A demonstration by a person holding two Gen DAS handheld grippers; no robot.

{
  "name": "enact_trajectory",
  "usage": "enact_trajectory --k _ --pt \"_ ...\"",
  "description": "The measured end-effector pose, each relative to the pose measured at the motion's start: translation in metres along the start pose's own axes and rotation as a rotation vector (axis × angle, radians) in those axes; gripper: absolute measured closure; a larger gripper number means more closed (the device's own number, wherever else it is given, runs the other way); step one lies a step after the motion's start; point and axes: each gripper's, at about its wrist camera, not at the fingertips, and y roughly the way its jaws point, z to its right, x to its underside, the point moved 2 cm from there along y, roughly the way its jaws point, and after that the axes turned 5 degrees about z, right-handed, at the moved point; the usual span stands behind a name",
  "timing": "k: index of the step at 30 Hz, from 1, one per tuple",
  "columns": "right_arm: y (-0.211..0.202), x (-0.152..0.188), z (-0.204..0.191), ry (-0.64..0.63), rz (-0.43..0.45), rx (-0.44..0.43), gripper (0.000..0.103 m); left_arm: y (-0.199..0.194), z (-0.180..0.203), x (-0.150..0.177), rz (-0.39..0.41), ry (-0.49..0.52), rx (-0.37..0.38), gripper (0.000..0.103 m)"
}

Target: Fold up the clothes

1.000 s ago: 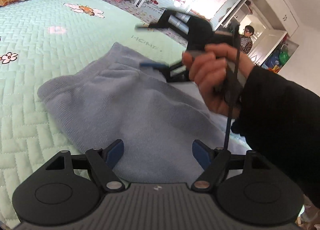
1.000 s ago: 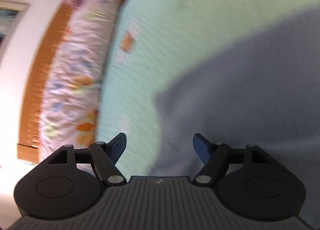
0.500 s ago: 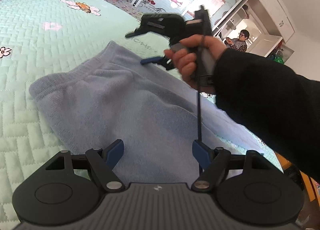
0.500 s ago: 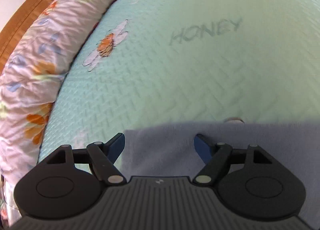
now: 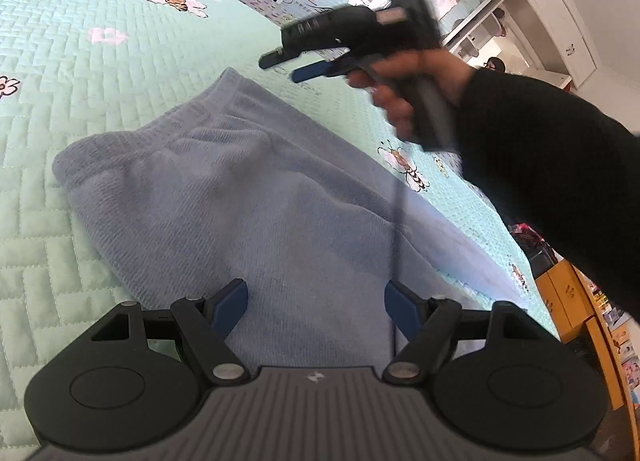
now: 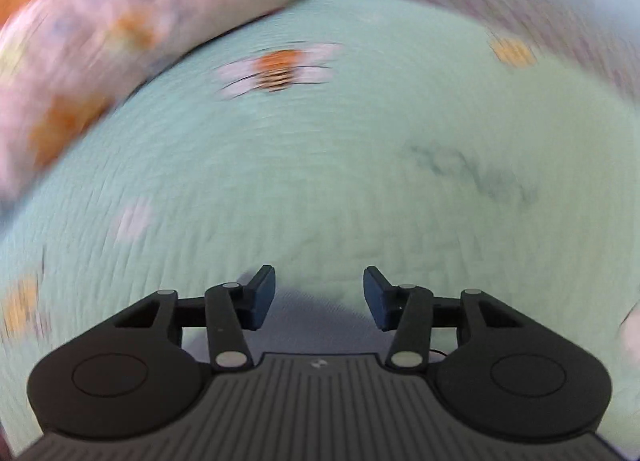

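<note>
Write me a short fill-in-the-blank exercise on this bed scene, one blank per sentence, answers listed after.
1. The garment lying on the quilt is coloured ____.
2. The insect printed on the quilt near the pillows is a ____.
3. The right tool is held above the quilt by a hand in a ____ sleeve.
4. Between the fingers of the left tool there is ____ gripped.

Answers: blue; bee; black; nothing

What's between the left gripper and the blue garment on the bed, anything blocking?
Nothing visible. The left gripper hangs open right over the blue garment, which lies flat on the green quilt with nothing on top. The right gripper, jaws closing on nothing, is up beyond the far edge, not in the path.
</note>
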Motion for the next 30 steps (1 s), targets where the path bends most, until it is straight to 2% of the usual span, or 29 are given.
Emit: enact_trajectory --k 2,5,7,8,9,10,11,13,15,16,17,18,19,20,22,25,27,29,30 --pt "-0.007 0.014 -0.021 -0.224 -0.021 0.061 0.04 -0.001 -0.002 0.0 -0.001 -0.015 0.006 0.025" --pt "0.005 0.041 -0.028 -0.47 -0.102 0.126 0.04 -0.002 -0.003 0.0 -0.004 -0.021 0.005 0.025" --pt "0.018 0.05 -0.024 -0.517 -0.134 0.117 0.04 -0.002 -0.002 0.001 -0.006 -0.018 0.002 0.025" --pt "0.021 0.048 -0.021 -0.517 -0.126 0.106 0.036 -0.001 -0.002 0.001 -0.007 -0.017 0.001 0.025" --pt "0.023 0.046 -0.018 -0.514 -0.116 0.094 0.03 -0.001 -0.002 0.001 -0.009 -0.016 0.0 0.025" --pt "0.026 0.043 -0.016 -0.514 -0.11 0.101 0.015 -0.001 -0.003 0.001 -0.009 -0.017 -0.001 0.025" --pt "0.029 0.04 -0.012 -0.512 -0.117 0.094 0.005 -0.001 -0.003 0.001 -0.01 -0.017 -0.001 0.025" --pt "0.035 0.035 -0.005 -0.508 -0.132 0.077 0.004 0.0 -0.003 0.001 -0.012 -0.019 -0.002 0.025" --pt "0.041 0.033 0.005 -0.451 -0.167 0.006 0.014 0.0 -0.003 0.001 -0.014 -0.024 -0.001 0.025" --pt "0.042 0.03 0.009 -0.393 -0.2 -0.072 0.041 0.001 -0.004 0.0 -0.015 -0.027 -0.001 0.025" --pt "0.039 0.027 0.008 -0.363 -0.213 -0.111 0.051 0.002 -0.004 0.0 -0.015 -0.031 0.0 0.025" --pt "0.035 0.026 0.004 -0.384 -0.211 -0.112 0.066 0.002 -0.004 0.0 -0.017 -0.036 0.002 0.025" --pt "0.033 0.026 -0.002 -0.415 -0.213 -0.109 0.085 0.001 -0.003 0.0 -0.016 -0.039 0.001 0.024" --pt "0.031 0.025 -0.007 -0.437 -0.209 -0.097 0.095 0.001 -0.003 0.0 -0.015 -0.037 0.001 0.024" --pt "0.029 0.017 -0.006 -0.453 -0.189 -0.09 0.098 0.0 -0.003 0.001 -0.013 -0.036 0.001 0.024" --pt "0.029 -0.008 0.014 -0.36 -0.116 -0.052 0.099 0.0 -0.002 0.003 -0.011 -0.031 -0.002 0.024" --pt "0.043 -0.003 0.018 -0.318 -0.139 -0.036 0.098 0.001 0.0 0.004 -0.017 -0.026 -0.004 0.024" --pt "0.054 0.006 0.016 -0.313 -0.155 -0.002 0.09 0.001 0.0 0.004 -0.016 -0.023 -0.004 0.024" --pt "0.05 0.007 0.013 -0.3 -0.123 0.021 0.088 0.0 0.0 0.004 -0.016 -0.022 -0.003 0.024"
